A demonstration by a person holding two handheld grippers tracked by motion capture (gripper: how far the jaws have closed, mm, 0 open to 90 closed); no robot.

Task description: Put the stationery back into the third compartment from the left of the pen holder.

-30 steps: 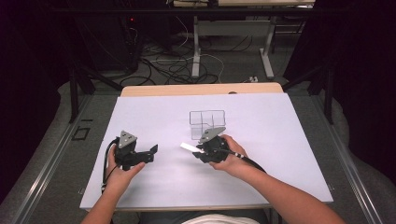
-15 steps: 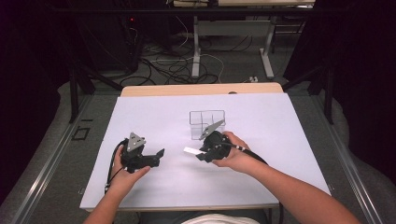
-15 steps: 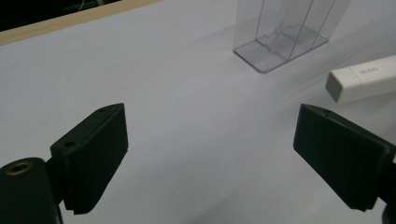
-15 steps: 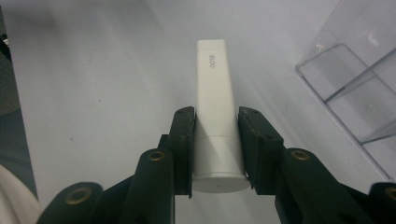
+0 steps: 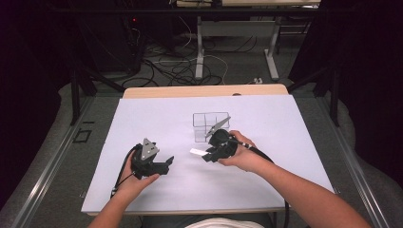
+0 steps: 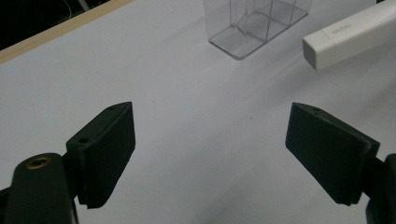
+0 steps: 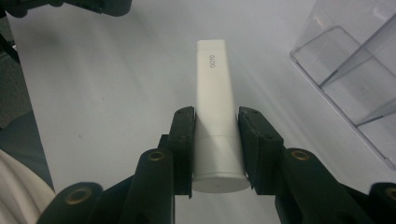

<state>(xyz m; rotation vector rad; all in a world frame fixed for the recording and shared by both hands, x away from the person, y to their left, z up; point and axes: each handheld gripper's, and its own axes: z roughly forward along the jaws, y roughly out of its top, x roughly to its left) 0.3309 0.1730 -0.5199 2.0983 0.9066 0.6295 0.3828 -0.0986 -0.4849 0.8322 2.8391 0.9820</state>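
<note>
1. Fingers [image 7: 187, 140] of my right gripper [image 7: 215, 149] clamp the white tube [image 7: 214, 107] near its base; its long free end could swing and slip in the grip.
2. Left gripper [image 6: 210, 154] jaws, empty, have just been closing, yet gape; the tube's tip [image 6: 355, 37] hangs far right, beside the clear box [image 6: 252, 28].
3. High view: both hands hold low and level over the table [image 5: 294, 123], the left gripper [image 5: 166, 163] aimed right toward the tube [image 5: 196, 152].

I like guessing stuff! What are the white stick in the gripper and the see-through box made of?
The white stick looks like smooth matte plastic: an even white skin, a thin seam near one end and small grey letters. The see-through box looks like clear hard plastic, maybe acrylic: you can see the table through its thin walls and dividers, and its edges glint. It could be glass, though that seems less likely.
</note>
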